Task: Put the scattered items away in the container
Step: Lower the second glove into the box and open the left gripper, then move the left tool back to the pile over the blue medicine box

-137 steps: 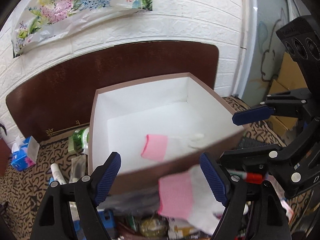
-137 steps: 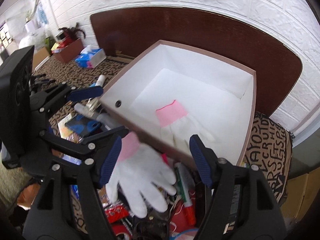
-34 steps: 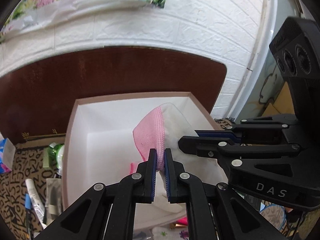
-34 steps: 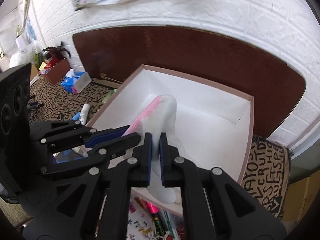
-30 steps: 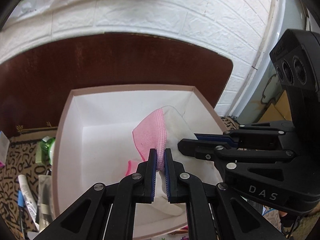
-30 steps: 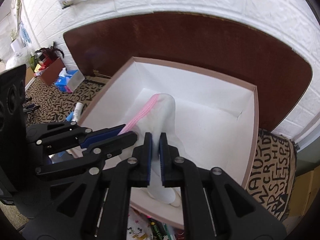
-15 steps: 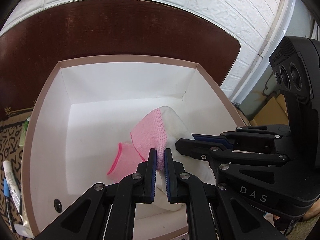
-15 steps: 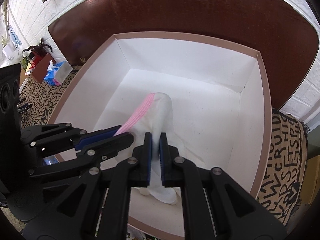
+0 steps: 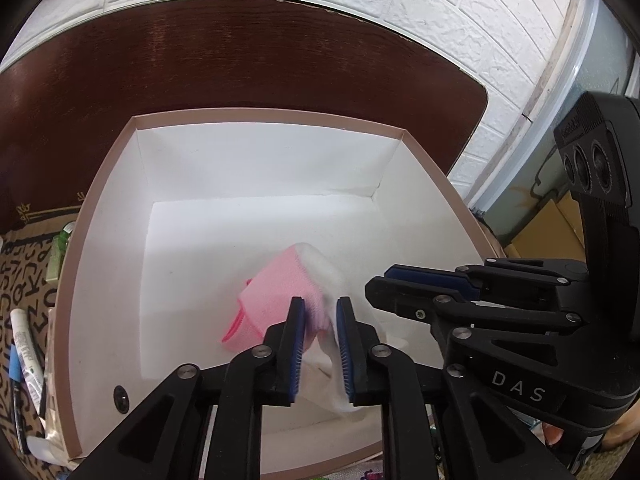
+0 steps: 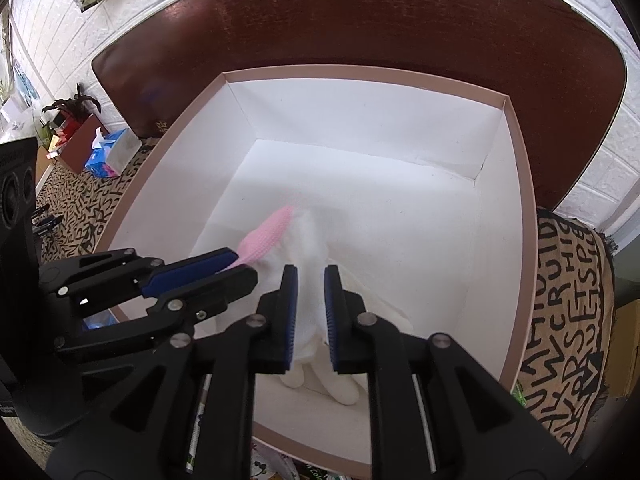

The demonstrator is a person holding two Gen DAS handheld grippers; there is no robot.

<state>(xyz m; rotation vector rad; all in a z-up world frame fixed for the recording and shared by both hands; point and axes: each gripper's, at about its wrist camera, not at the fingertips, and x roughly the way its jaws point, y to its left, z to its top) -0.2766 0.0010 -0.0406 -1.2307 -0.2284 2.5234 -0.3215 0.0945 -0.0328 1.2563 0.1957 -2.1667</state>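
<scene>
A white glove with a pink cuff [image 9: 280, 284] [image 10: 312, 236] hangs over the floor of the white box with a brown rim [image 9: 256, 114] [image 10: 360, 70]. My left gripper [image 9: 319, 312] sits over the box with its jaws a little apart around the glove's cuff end. My right gripper [image 10: 310, 284] sits beside it, jaws also slightly apart around the glove's white part. A second pink cuff [image 9: 236, 330] lies on the box floor under the glove. White glove fingers [image 10: 340, 388] rest on the floor near the front wall.
A dark brown board [image 9: 240, 48] stands behind the box against a white brick wall. Tubes and pens [image 9: 24, 344] lie on the patterned cloth left of the box. A blue tissue pack [image 10: 110, 156] and a patterned cloth [image 10: 568, 308] flank the box.
Both grippers carried the glove forward and down into the box. Their jaws have now parted a little from tightly shut, and the glove sags toward the floor.
</scene>
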